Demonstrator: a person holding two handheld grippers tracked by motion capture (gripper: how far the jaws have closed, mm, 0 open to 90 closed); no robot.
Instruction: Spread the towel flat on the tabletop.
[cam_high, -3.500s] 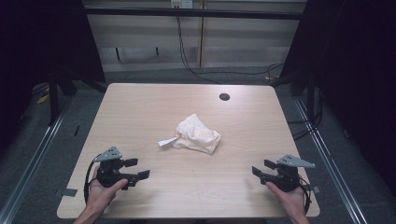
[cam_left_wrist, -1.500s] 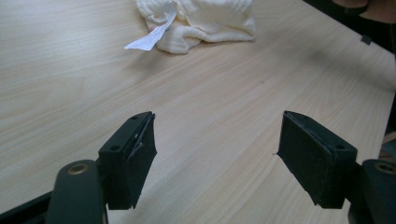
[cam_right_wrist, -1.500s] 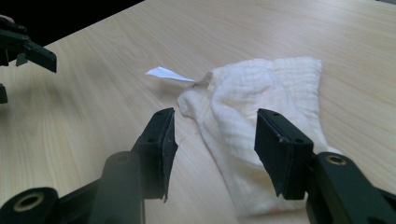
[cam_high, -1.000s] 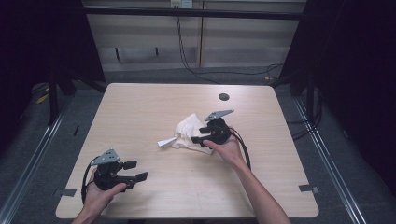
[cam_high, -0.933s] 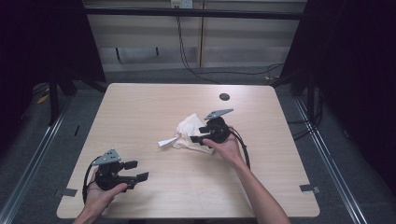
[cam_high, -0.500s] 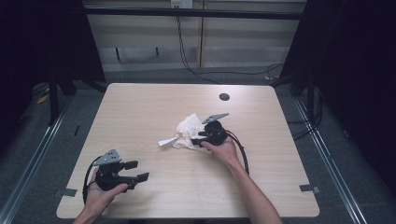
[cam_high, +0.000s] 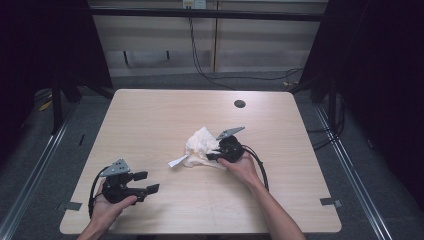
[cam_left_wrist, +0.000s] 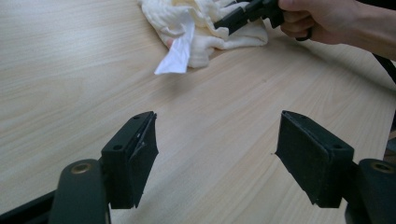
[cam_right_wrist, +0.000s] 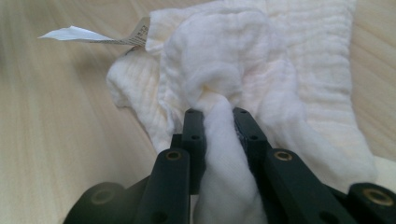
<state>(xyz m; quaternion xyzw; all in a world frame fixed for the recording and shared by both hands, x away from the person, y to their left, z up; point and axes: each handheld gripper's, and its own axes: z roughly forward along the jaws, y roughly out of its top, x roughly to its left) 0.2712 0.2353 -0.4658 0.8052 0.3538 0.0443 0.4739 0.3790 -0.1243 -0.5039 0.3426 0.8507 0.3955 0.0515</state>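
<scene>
A crumpled white cloth (cam_high: 200, 146) with a white paper label (cam_high: 177, 161) lies in the middle of the wooden table (cam_high: 150, 115). My right gripper (cam_high: 214, 154) sits at the cloth's right edge; its jaws have just been closing, and a fold of the cloth (cam_right_wrist: 219, 154) is pinched between them. In the left gripper view the same cloth (cam_left_wrist: 201, 23) lies far off, with the right gripper (cam_left_wrist: 224, 23) on it. My left gripper (cam_high: 147, 182) rests near the table's front left, open, with bare wood between its pads (cam_left_wrist: 135, 158).
A small dark round hole (cam_high: 239, 104) sits in the table near its far right. Cables run across the floor behind the table. Metal rails flank the table on both sides.
The right gripper came from the front right corner to the cloth, sank onto it and closed on a fold. The left gripper stayed in place.
</scene>
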